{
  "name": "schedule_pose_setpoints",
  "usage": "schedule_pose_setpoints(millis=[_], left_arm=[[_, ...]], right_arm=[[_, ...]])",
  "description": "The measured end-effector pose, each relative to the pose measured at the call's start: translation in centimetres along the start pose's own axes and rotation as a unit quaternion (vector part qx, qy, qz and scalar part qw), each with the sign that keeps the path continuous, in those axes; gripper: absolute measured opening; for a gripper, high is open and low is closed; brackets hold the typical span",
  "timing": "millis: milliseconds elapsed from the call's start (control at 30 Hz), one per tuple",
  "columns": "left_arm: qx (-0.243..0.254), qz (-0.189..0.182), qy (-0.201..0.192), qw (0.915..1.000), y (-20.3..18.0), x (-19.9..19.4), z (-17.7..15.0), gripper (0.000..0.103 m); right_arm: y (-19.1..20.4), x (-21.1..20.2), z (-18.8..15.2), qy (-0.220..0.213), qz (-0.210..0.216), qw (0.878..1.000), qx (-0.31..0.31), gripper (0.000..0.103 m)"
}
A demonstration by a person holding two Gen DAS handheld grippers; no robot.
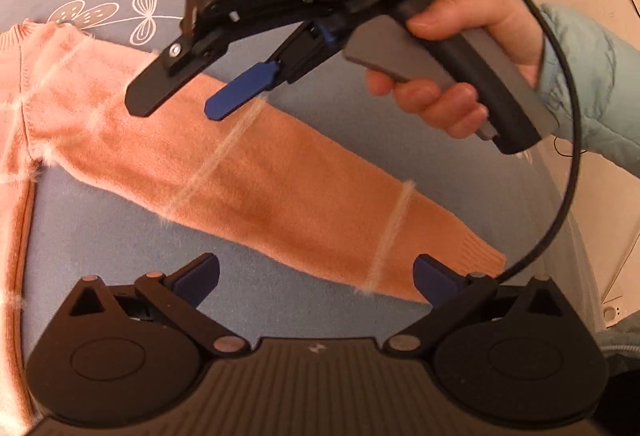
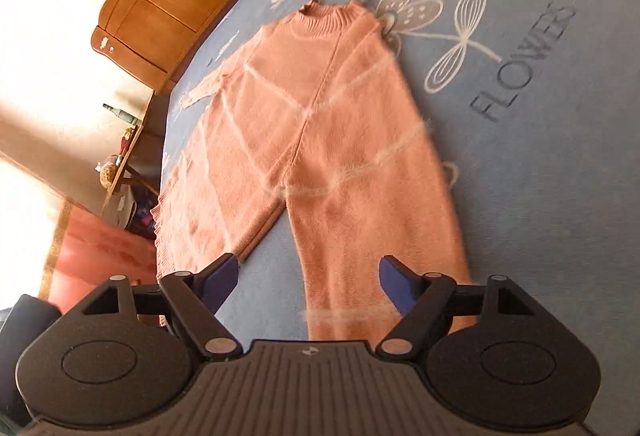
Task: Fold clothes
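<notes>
Lying flat on a blue-grey bedspread (image 2: 520, 196) printed with white flowers, the salmon-pink knitted sweater (image 2: 320, 124) with thin white stripes has 1 sleeve (image 1: 280, 188) stretched out sideways. Above that sleeve, the left gripper (image 1: 316, 282) has its 2 blue-padded fingers spread wide, grasping nothing. Over the sleeve too, the right gripper (image 2: 308, 284), held by a hand (image 1: 460, 76), is released as well, its jaws apart and empty.
</notes>
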State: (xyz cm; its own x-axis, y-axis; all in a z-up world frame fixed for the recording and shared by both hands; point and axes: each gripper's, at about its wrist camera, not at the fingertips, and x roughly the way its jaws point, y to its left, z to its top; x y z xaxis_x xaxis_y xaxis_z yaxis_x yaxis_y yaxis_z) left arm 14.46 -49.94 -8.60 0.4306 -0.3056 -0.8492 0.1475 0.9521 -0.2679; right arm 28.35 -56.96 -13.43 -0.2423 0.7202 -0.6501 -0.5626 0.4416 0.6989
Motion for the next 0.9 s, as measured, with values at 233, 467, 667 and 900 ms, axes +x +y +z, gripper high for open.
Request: schedule_pose_setpoints(millis=[233, 467, 667, 900], left_arm=[[-0.026, 0.008, 0.002, 0.9996, 2.2, -0.9, -0.5, 0.102], [-0.033, 0.001, -0.046, 0.9984, 4.1, -0.4, 3.7, 0.102], [-0.052, 0.007, -0.033, 0.9981, 4.7, 4.2, 6.4, 0.102], [0.036, 0.074, 0.012, 0.9965, 2.0, 5.9, 5.5, 0.102]], right_arm=[[-2.2, -3.1, -4.6, 0.010, -0.017, 0.999, 0.028, 0.083], [-3.3, -7.1, -11.9, 0.025, -0.017, 0.998, 0.062, 0.088], [-2.8, -9.1, -16.3, 0.072, -0.020, 0.997, 0.032, 0.093], [-1.3, -9.6, -16.1, 0.083, -0.011, 0.996, 0.010, 0.093]])
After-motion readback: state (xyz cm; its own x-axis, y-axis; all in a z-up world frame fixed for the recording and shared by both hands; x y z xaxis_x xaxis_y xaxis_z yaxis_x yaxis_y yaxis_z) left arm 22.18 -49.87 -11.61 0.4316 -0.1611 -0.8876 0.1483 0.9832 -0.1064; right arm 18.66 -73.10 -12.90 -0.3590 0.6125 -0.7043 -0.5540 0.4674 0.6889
